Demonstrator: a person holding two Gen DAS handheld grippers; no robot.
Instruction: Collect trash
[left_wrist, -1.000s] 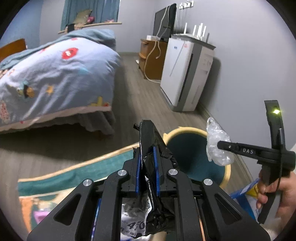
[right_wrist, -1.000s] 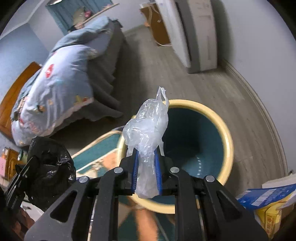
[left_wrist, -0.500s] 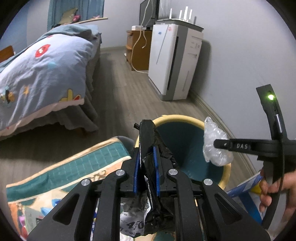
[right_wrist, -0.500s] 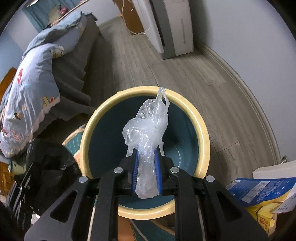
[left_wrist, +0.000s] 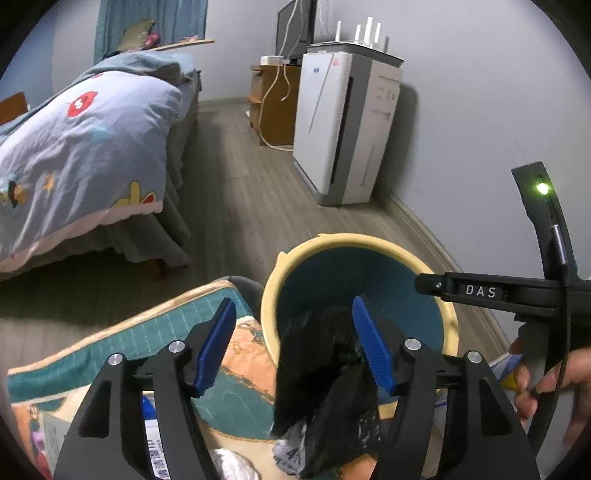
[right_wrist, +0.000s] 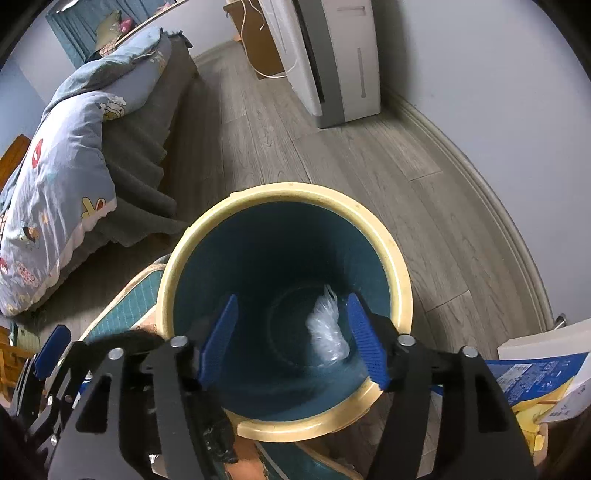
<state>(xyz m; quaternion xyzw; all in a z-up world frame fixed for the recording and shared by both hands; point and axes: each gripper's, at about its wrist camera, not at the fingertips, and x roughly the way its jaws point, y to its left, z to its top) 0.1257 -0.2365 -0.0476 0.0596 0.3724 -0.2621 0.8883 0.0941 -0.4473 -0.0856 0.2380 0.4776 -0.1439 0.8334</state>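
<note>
Both sets of jaws are opening. On the left gripper (left_wrist: 295, 339) they stand wide, and a crumpled black bag (left_wrist: 325, 384) lies between the blue pads (left_wrist: 216, 343), leaning against the right-hand pad and clear of the left-hand one, so nothing clamps it; its lower end hangs down past the gripper's frame, where some pale printed film shows. That bag sits over the near rim of the bin (left_wrist: 448, 321), a round tub with a cream rim and a dark teal inside, standing on the grey wood floor (left_wrist: 236, 206). On the right gripper (right_wrist: 291, 336) the jaws are also spread wide and hold nothing; seen from the right wrist, they hang over the bin's mouth, and a clear plastic bag (right_wrist: 327, 332) lies down inside the bin near its bottom, free of both pads. A hand (left_wrist: 546, 387) grips the right gripper's handle at the right edge of the left-wrist view. A teal and orange mat (left_wrist: 147, 332) lies on the floor touching the bin's left side. Beyond it stands a bed (left_wrist: 85, 147) with a blue patterned quilt, and a white appliance (left_wrist: 343, 125) stands against the wall. Blue and yellow printed boxes (right_wrist: 532, 376) lie just right of the bin.
</note>
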